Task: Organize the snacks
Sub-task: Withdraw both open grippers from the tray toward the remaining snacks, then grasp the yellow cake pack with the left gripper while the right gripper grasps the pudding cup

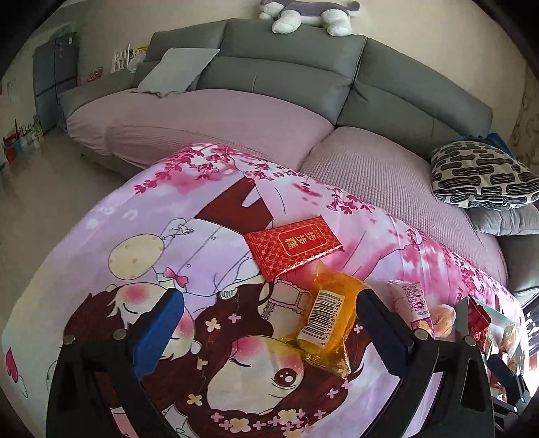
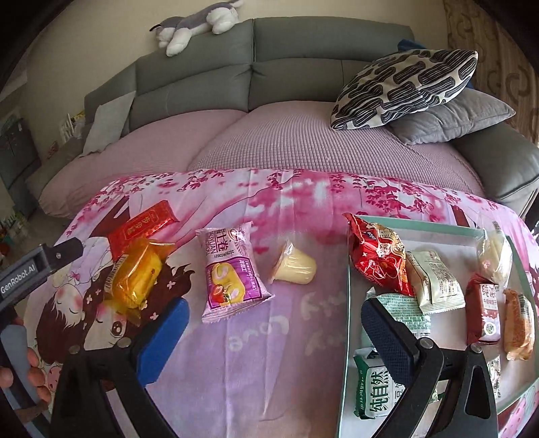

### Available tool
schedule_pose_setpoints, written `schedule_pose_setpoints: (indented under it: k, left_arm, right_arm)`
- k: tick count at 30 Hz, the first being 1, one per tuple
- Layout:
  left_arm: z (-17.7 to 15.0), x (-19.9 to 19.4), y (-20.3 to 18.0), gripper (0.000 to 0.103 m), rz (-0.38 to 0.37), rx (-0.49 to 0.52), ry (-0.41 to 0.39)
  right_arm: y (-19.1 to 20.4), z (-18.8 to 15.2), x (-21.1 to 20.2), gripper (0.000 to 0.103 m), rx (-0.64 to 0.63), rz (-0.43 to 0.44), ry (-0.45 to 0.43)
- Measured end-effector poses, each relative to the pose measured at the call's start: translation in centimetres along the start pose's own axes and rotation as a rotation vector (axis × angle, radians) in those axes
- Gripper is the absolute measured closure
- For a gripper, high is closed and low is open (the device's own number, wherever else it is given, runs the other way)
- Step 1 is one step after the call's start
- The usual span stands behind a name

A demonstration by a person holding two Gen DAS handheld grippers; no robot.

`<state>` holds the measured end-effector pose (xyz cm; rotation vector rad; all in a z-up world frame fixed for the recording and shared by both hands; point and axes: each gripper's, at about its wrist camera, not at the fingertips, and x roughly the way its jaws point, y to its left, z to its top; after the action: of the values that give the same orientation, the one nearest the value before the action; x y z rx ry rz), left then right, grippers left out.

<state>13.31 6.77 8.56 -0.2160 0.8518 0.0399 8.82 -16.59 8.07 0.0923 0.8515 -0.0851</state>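
My left gripper (image 1: 269, 332) is open just above the cartoon-print cloth (image 1: 141, 236). A yellow wrapped cake with a barcode (image 1: 326, 316) lies between its blue-padded fingers, near the right one. A flat red packet (image 1: 293, 242) lies beyond it. My right gripper (image 2: 276, 337) is open over bare cloth, holding nothing. Ahead of it are a purple swiss-roll packet (image 2: 232, 273) and a yellow pudding cup (image 2: 296, 266) on its side. Its right finger hangs over a glass tray (image 2: 421, 224) that holds a red bag (image 2: 377, 259), a white packet (image 2: 434, 279) and several other snacks.
A grey sofa with a pink cover (image 2: 303, 134) runs behind the cloth-covered table. A patterned cushion (image 2: 407, 87) sits at its right end and a plush dog (image 2: 198, 23) on its back. A hand (image 2: 33, 367) holds the left gripper's handle at the right wrist view's left edge.
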Motion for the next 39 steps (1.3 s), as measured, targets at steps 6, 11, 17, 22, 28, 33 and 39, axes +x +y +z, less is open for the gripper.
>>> schedule_pose_setpoints:
  k: [6, 11, 17, 22, 28, 33, 39]
  left_arm:
    - [-0.4, 2.5, -1.5, 0.001, -0.035, 0.003, 0.060]
    - [-0.8, 4.3, -2.5, 0.001, -0.044, 0.021, 0.090]
    - [-0.7, 5.0, -4.1, 0.006, -0.067, 0.056, 0.088]
    - [-0.9, 5.7, -4.6, 0.015, -0.067, 0.067, 0.106]
    - [-1.2, 6.5, -4.8, 0.020, -0.071, 0.067, 0.131]
    - [-1.6, 7.1, -5.0, 0.020, -0.077, 0.059, 0.156]
    - [-2.0, 7.9, -4.8, 0.036, -0.068, 0.048, 0.190]
  right_arm:
    - [-0.8, 1.0, 1.6, 0.000, 0.063, -0.010, 0.020]
    - [-1.1, 1.5, 2.7, 0.001, 0.095, -0.032, 0.017]
    - [-1.4, 2.0, 4.0, 0.016, 0.119, -0.019, 0.020]
    - [-1.7, 2.2, 4.9, 0.024, 0.138, -0.016, 0.022]
    - [-2.1, 2.2, 6.2, 0.038, 0.158, -0.015, 0.040]
    - [-2.2, 2.1, 7.3, 0.045, 0.164, -0.013, 0.058]
    - [-1.9, 2.0, 8.1, 0.055, 0.145, -0.027, 0.067]
